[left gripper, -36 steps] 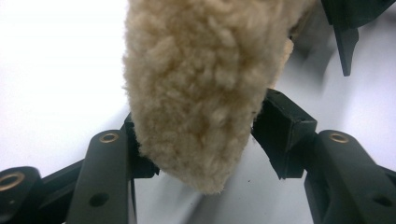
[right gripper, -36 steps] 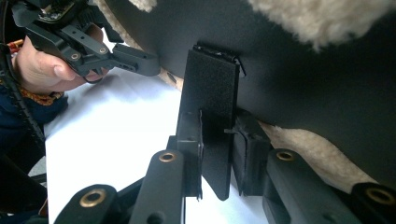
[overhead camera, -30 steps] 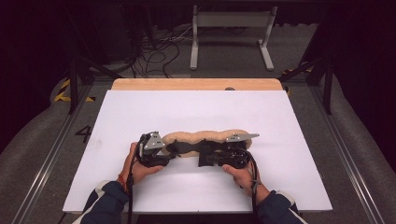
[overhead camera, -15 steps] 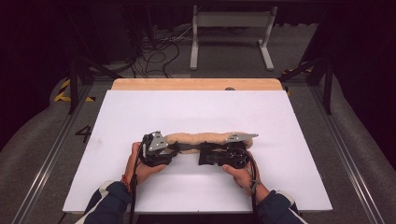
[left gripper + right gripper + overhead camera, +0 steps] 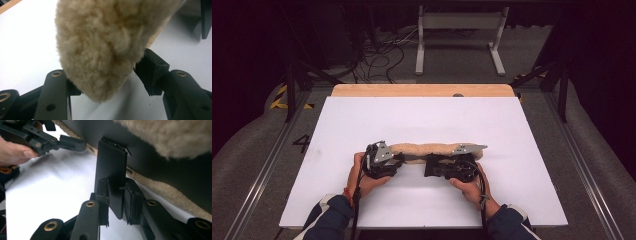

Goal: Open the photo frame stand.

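A long tan fleecy cover (image 5: 432, 148) lies lengthwise across the white table (image 5: 422, 117). My left gripper (image 5: 400, 159) is shut on its left end; in the left gripper view the fleece (image 5: 100, 45) bulges between the jaws of my left gripper (image 5: 110, 77), and one pad (image 5: 150, 66) presses its side. My right gripper (image 5: 432, 165) holds it farther right. In the right gripper view my right gripper (image 5: 116, 192) is shut on a thin black flap (image 5: 111, 165) standing up from the cover's dark underside (image 5: 155, 170). The fleece (image 5: 170, 137) hangs above, and the left gripper (image 5: 72, 143) shows at upper left.
A wooden strip (image 5: 422, 90) borders the table's far edge. Beyond it are floor cables (image 5: 377, 55) and a white metal stand (image 5: 459, 30). Metal rails (image 5: 267, 165) run along both sides of the table.
The fleecy cover was wavy and bunched a second ago; now it lies straight and flat between the two grippers. Both hands have stayed where they were.
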{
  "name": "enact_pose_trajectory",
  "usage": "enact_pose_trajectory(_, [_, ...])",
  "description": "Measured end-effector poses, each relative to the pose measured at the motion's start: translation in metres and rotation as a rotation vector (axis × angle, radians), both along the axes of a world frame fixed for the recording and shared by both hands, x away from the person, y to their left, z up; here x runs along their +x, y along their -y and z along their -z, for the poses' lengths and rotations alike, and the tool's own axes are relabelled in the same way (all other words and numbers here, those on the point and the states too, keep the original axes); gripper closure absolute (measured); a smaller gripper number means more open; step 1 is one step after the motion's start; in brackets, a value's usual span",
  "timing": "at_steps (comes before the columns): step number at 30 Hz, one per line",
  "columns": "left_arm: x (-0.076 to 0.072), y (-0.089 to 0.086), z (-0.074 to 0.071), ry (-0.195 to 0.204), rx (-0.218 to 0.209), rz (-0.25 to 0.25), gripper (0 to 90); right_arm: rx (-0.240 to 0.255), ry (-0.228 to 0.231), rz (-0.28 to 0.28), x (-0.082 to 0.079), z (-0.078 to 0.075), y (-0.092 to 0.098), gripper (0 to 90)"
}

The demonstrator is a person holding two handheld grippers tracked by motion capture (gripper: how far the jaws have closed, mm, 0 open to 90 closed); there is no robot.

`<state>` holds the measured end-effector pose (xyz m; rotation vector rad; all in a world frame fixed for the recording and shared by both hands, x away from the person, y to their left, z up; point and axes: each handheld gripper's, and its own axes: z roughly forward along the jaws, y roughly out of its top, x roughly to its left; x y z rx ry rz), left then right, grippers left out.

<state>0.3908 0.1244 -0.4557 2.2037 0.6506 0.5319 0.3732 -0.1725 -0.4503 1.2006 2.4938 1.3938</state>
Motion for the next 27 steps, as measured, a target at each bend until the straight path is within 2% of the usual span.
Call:
enact_pose_trajectory(10, [-0.003, -0.007, 0.0, -0.004, -0.052, 0.04, 46.9, -0.041, 0.01, -0.012, -0.006, -0.002, 0.002, 68.5])
enact_pose_trajectory(21, [-0.007, -0.019, -0.006, 0.008, -0.115, 0.051, 40.7, -0.052, 0.082, -0.028, -0.024, -0.016, 0.018, 64.6])
enact_pose_trajectory(27, [-0.011, -0.027, -0.009, 0.0, -0.111, 0.069, 35.9, -0.071, 0.161, -0.031, -0.036, -0.026, 0.032, 62.7])
